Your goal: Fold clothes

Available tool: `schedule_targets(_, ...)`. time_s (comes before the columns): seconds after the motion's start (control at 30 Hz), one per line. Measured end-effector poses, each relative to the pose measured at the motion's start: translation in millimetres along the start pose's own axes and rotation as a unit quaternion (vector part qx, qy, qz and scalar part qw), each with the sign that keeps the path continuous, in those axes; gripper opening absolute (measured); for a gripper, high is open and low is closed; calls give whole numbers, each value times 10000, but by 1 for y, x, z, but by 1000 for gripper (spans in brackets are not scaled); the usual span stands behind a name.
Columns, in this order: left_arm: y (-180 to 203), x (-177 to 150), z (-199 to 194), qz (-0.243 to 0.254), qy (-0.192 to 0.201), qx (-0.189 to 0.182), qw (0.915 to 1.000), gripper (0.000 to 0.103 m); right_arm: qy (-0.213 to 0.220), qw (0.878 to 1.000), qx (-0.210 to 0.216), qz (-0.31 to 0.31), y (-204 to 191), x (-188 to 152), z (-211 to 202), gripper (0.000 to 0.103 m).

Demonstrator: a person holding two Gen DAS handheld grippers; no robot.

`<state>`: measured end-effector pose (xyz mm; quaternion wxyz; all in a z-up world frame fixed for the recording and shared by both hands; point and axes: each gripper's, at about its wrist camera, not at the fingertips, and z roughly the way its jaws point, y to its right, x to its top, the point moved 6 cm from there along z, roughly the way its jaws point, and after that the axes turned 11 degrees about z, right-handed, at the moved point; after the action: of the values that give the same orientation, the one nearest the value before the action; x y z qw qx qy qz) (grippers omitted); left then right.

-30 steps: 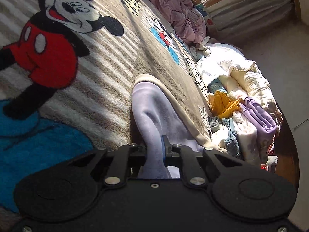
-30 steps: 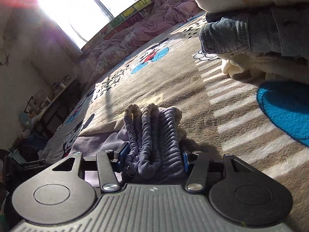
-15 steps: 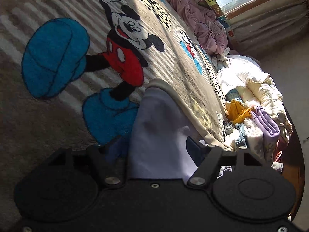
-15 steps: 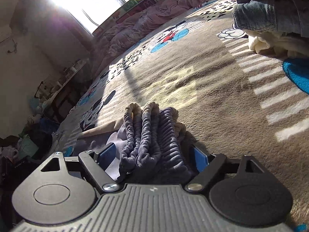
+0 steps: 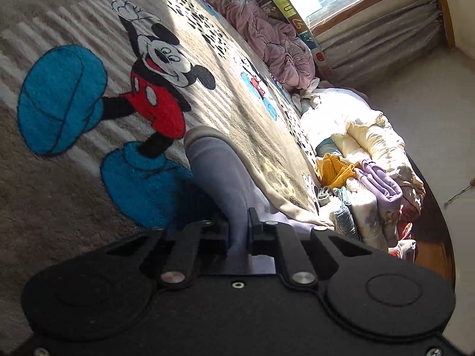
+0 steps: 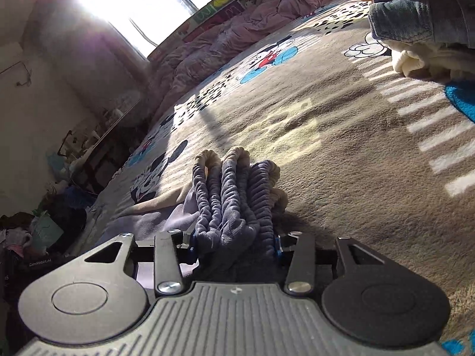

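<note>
A lilac-grey garment with a beige lining edge (image 5: 213, 172) lies on the cartoon-mouse blanket (image 5: 59, 207). My left gripper (image 5: 239, 225) has a smooth fold of it between its jaws; they are closing, and the pads press on the cloth. In the right wrist view, the garment's gathered elastic waistband (image 6: 234, 184) stands bunched in ridges. My right gripper (image 6: 234, 246) is closing on that bunch, with its blue pads against both sides. The rest of the garment trails off to the left (image 6: 142, 222).
A pile of clothes (image 5: 371, 178) sits along the blanket's right edge, with folded jeans (image 6: 415, 20) and cream fabric (image 6: 421, 59) close on the right. A pink duvet (image 5: 276, 38) lies under the window. Clutter and a dark table (image 6: 89, 154) stand at far left.
Half a second ago both grippers' jaws stood wide around the cloth; now both have closed on it again. The left view has slid further along the blanket.
</note>
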<state>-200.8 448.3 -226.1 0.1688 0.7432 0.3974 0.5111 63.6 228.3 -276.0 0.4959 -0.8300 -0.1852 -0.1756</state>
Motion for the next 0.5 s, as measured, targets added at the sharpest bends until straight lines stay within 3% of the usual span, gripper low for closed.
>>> schedule_targets(0.13,5,7,-50,185,316,-4,9993,7,-137,9989,401,182,-30,-23,-10,41)
schedule_targets(0.27,-12,10,-119,-141,953,88,9953,7,-318,9960,830,108,-79,-46,-8,41)
schedule_targets(0.4,-31,4,-185,-473,1630,170,9854,7,-502,9909,1245,-122,-132,-65,3,40)
schedule_targets(0.5,-60,-13,-211,-796,1793,472,9794,8,-700,9871,1391,-366,-166,-83,21,40)
